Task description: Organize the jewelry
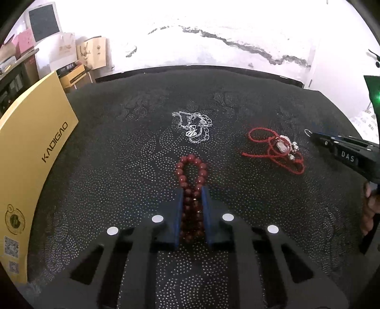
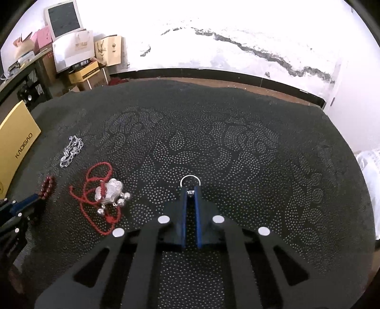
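The dark red bead bracelet [image 1: 191,187] lies on the black dotted desk [image 1: 118,166], squeezed long between the left claw [image 1: 192,190], clenched on it for carrying. The right claw [image 2: 190,190] pinches a silver ring [image 2: 190,178]; silver chain [image 1: 194,128] and red cord necklace [image 1: 276,148] lie loose, presumably awaiting the yellow box [image 1: 30,154].

Yellow KADIGAO box [image 1: 30,152] at the dotted black mat's [image 2: 213,133] edge; beyond, perhaps an old monitor [image 2: 63,19].
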Demonstrator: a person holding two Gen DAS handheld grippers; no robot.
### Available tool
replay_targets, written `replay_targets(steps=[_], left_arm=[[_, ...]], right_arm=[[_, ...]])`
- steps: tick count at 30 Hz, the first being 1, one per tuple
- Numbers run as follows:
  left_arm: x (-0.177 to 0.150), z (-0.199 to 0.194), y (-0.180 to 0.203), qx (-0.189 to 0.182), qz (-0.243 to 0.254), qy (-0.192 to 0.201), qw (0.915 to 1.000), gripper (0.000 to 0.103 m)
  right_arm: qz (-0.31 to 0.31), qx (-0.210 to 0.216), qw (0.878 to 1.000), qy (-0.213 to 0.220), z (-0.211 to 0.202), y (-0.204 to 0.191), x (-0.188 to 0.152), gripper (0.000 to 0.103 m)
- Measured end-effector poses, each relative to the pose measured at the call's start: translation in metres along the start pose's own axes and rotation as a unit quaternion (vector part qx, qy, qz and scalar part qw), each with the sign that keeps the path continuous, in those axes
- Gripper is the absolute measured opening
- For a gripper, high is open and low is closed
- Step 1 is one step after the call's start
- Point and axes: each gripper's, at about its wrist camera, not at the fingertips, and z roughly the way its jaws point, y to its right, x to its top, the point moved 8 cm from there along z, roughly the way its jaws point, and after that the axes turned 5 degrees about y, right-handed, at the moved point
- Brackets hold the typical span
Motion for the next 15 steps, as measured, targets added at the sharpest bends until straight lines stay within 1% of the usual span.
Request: replay_targets(steps=[1,2,3,5,6,10,15], left_arm=[[0.001,-0.003,-0.002,0.004,0.001,0.007,1.0000,0.002],[0.005,-0.006,-0.002,0.006,0.003,0.015,0.9999,0.000],[0.007,-0.008,-0.001,0.003,0.001,0.014,0.9999,0.000],[0.004,-0.002,-0.005,-0.013,-0.023,-0.019,0.9995,0.000],[0.001,0.001,-0.008,-0.016,-0.034,-0.028,0.9989,0.000],[0.002,0.000,-0.010,-0.015,-0.033,-0.026,0.9990,0.000],[0.013,-0.010,-0.012,-0.017,-0.032,-0.008,0.9993,0.000]], right_arm=[[0.002,0.001,1.000,0.000,0.000,0.001,0.001,0.006],[0.003,0.000,1.000,0.001,-0.001,0.002,0.002,0.006],[0.003,0.000,1.000,0.003,-0.002,0.003,0.003,0.006],[0.008,0.001,1.000,0.009,-0.007,0.006,0.007,0.006],[0.011,0.003,1.000,0.011,-0.009,0.008,0.007,0.006],[0.013,0.005,1.000,0.023,-0.019,0.009,0.014,0.006],[0.012,0.008,0.999,0.030,-0.029,0.009,0.019,0.006]])
